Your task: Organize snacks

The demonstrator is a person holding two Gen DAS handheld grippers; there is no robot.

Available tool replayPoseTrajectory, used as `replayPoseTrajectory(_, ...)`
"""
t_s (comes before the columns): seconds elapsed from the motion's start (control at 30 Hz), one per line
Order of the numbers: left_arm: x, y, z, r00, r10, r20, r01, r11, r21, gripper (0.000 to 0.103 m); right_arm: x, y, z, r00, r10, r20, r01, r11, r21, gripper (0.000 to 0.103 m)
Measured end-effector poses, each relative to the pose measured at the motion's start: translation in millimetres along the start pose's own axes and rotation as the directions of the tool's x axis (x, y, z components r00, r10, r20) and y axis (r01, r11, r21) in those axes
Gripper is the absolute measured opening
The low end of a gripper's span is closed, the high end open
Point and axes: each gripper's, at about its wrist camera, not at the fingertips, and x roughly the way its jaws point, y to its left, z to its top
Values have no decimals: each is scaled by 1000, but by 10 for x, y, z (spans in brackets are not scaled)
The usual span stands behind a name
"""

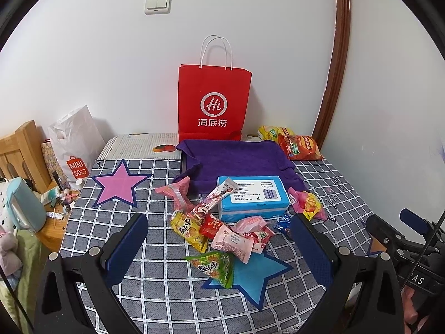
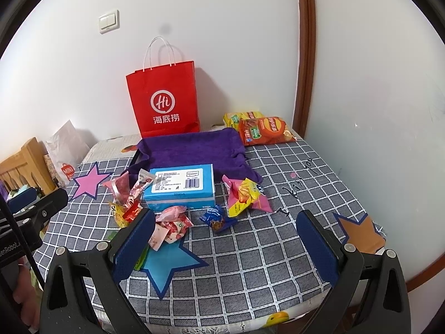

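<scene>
A heap of small snack packets (image 1: 222, 233) lies in the middle of the checked tablecloth, in front of a blue box (image 1: 251, 196). Behind the box sits a tray draped in purple cloth (image 1: 236, 157), with a red paper bag (image 1: 214, 100) against the wall. Two chip bags (image 1: 299, 146) lie at the back right. My left gripper (image 1: 219, 239) hovers open just above the heap, holding nothing. My right gripper (image 2: 225, 236) is open over the cloth, right of the heap (image 2: 167, 222); a blue candy packet (image 2: 215, 218) and a pink-yellow packet (image 2: 244, 196) lie ahead of it.
Paper stars are stuck on the cloth: pink (image 1: 118, 185), blue (image 1: 256, 274), orange (image 2: 361, 231). A white shopping bag (image 1: 73, 144), a wooden bed frame (image 1: 19, 150) and a cluttered side table (image 1: 55, 208) stand left. The wall and a brown door frame (image 1: 336, 64) close off the back and right.
</scene>
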Motion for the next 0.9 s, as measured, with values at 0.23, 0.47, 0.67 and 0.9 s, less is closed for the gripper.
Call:
replayPoseTrajectory(0.23, 7, 3, -10, 1000, 0, -2, 0, 1000, 0, 102, 0, -2, 16, 1000, 3, 3, -3, 1000, 8, 100)
replayPoseTrajectory(0.47, -17, 5, -14, 1000, -7, 4, 7, 1000, -3, 102, -3, 18, -1, 1000, 8, 7, -8, 1000, 1, 100)
replayPoseTrajectory(0.67, 1, 22, -6, 1000, -4, 2, 4, 1000, -11, 102, 11, 19, -27, 1000, 23, 13, -23, 1000, 0, 100)
replayPoseTrajectory(0.9, 157, 99, 3, 1000, -2, -24, 1, 1000, -21, 102, 124, -35, -68, 1000, 0, 16, 0, 1000, 6, 100)
